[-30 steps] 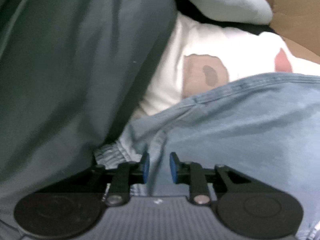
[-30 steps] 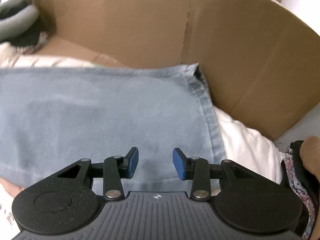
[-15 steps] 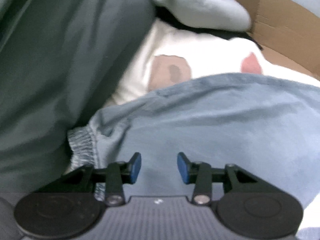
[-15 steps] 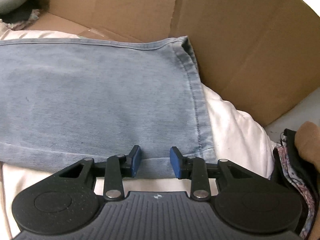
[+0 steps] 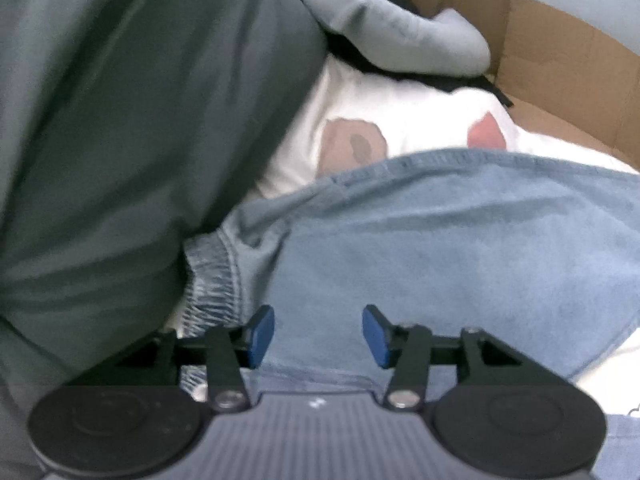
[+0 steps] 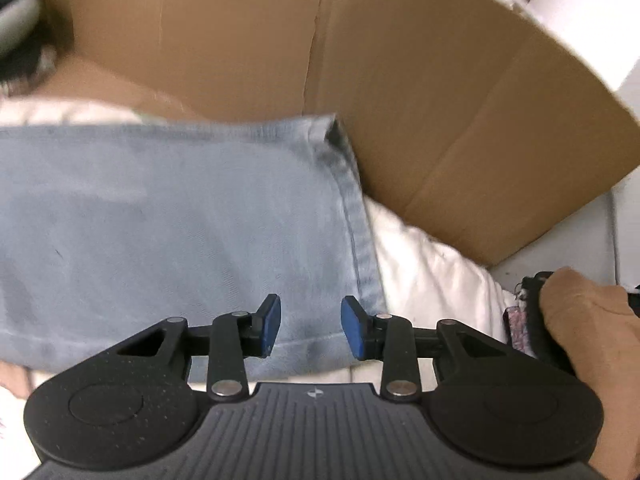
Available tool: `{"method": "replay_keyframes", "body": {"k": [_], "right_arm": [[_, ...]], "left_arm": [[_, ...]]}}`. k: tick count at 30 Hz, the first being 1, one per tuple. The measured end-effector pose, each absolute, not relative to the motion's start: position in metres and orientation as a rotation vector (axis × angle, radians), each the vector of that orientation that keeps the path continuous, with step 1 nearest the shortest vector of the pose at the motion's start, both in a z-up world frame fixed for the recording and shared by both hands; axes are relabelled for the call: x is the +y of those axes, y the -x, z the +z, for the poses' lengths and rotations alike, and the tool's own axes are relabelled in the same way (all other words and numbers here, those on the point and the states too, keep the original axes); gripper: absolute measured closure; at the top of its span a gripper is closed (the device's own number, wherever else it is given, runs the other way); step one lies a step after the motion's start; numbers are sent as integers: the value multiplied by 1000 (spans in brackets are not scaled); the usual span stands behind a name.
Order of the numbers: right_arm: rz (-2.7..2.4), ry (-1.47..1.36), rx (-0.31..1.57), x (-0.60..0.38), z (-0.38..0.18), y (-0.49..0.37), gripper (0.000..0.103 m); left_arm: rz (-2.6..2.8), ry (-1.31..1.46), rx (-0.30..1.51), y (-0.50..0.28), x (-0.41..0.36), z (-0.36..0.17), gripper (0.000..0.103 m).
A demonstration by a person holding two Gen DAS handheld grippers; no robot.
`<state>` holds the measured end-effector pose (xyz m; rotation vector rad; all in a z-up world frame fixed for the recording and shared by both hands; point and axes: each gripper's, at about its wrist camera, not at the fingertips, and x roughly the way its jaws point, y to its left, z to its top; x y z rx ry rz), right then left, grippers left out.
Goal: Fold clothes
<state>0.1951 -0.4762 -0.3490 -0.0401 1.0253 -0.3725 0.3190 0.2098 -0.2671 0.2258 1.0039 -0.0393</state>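
The biggest thing I see is the cardboard box, its brown wall standing behind the pile and folding round to my right. Against it lies a heap of laundry: a dark green garment filling the left of the left wrist view, a grey sweatshirt bunched at the back, and a white printed shirt spread underneath.

On top of that white shirt lie the light blue jeans, folded flat into a broad panel, its far edge just short of the box wall. I judge the denim fairly heavy and stiff for cloth: it will hold a crease, not slip, but sag if lifted at 1 point only. The soft pile beneath gives no firm backing for pressing.

The elastic waistband bunches at the left, the stitched leg hem runs down the right. Those 2 thick edges look like the best holds, 1 each side.

The left gripper has just been opening; its jaws stand apart above the denim, gripping nothing. The right gripper is released too, jaws parted over the near corner by the hem, no cloth between them.
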Motion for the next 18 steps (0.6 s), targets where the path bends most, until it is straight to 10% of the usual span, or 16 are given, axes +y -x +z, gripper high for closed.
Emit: {"method": "replay_keyframes", "body": {"k": [10,18], "right_arm": [[-295,-43,964,-450,-347,-192,64],[-307,-111,985,-443,-388,-206,64]], "left_arm": [[32,-134,982,-362,229,-302,93],[120,-93,1031,-395,250,-348,98]]}}
